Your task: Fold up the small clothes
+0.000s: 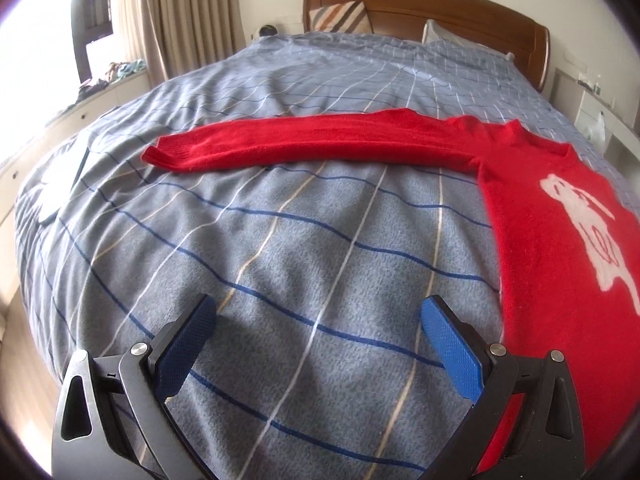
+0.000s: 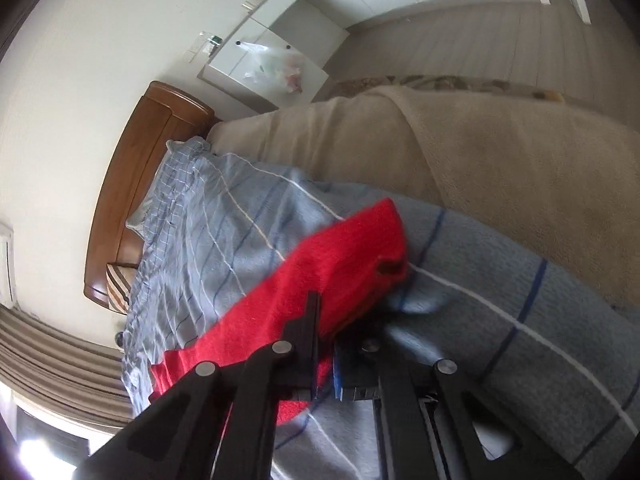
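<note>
A small red sweater (image 1: 560,248) with a white animal figure lies flat on the bed, at the right of the left wrist view. One long sleeve (image 1: 304,144) stretches out to the left. My left gripper (image 1: 318,322) is open and empty, hovering over bare blanket left of the sweater's body. In the right wrist view my right gripper (image 2: 326,320) is shut on the other red sleeve (image 2: 340,256), its cuff end sticking out past the fingers and lifted off the blanket.
The bed has a blue-grey checked blanket (image 1: 280,260) and a wooden headboard (image 1: 420,4) with pillows. A beige blanket (image 2: 480,152) lies along the bed's far side. A white nightstand (image 2: 264,68) stands by the headboard. Curtains (image 1: 176,16) hang at the left.
</note>
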A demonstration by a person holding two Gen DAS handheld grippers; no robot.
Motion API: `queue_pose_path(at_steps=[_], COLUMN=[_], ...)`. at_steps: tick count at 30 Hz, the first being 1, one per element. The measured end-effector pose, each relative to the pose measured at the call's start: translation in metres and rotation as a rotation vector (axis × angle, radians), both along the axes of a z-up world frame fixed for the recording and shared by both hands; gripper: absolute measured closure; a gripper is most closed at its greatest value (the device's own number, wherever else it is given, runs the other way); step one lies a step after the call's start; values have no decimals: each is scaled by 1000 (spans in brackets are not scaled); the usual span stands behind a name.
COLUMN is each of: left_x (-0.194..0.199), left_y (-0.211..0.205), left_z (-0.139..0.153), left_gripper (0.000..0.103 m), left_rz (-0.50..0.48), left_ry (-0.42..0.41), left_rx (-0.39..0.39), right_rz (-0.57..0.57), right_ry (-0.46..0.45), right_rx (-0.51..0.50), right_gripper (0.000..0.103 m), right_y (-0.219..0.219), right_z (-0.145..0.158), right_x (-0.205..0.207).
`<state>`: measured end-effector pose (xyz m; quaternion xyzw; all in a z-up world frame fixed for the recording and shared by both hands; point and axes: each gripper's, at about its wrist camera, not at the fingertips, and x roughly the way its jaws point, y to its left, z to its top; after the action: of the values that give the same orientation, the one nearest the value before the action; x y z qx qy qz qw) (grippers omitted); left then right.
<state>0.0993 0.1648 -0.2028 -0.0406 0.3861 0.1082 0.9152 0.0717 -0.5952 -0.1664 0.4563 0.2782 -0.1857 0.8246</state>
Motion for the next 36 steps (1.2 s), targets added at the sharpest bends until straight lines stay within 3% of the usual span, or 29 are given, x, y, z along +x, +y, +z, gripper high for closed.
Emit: queue_pose_path(at_steps=[2, 6, 10, 15, 19, 21, 23, 24, 27, 30, 36], left_x=[-1, 1, 1, 0, 3, 4, 5, 5, 6, 6, 7], left_y=[2, 8, 16, 25, 27, 26, 25, 25, 25, 22, 19], left_z=[0, 2, 3, 4, 1, -1, -2, -3, -5, -6, -8], left_gripper=[0, 0, 0, 0, 0, 0, 0, 0, 0, 0, 0], left_rz=[1, 6, 8, 23, 29, 27, 28, 28, 33, 35, 35], left_ry=[-16, -32, -41, -49, -45, -40, -35, -32, -27, -22, -11], left_rx=[5, -18, -50, -85, -86, -79, -76, -77, -78, -70, -60], right_rz=[83, 329, 595, 818, 928, 997, 1046, 1060, 1125, 1161, 1088], right_ry=[-30, -122, -168, -132, -50, 4, 37, 32, 42, 24, 10], right_rx=[-120, -325, -427, -503, -532, -489, -410, -382, -351, -376, -510], right_gripper=[98, 98, 98, 98, 97, 91, 52, 48, 48, 48, 42], right_y=[24, 115, 235, 368, 439, 464, 475, 479, 487, 471, 404], right_z=[43, 126, 162, 137, 83, 51, 26, 16, -1, 2, 18], right_x=[22, 78, 133, 184, 204, 210, 211, 204, 180, 144, 62])
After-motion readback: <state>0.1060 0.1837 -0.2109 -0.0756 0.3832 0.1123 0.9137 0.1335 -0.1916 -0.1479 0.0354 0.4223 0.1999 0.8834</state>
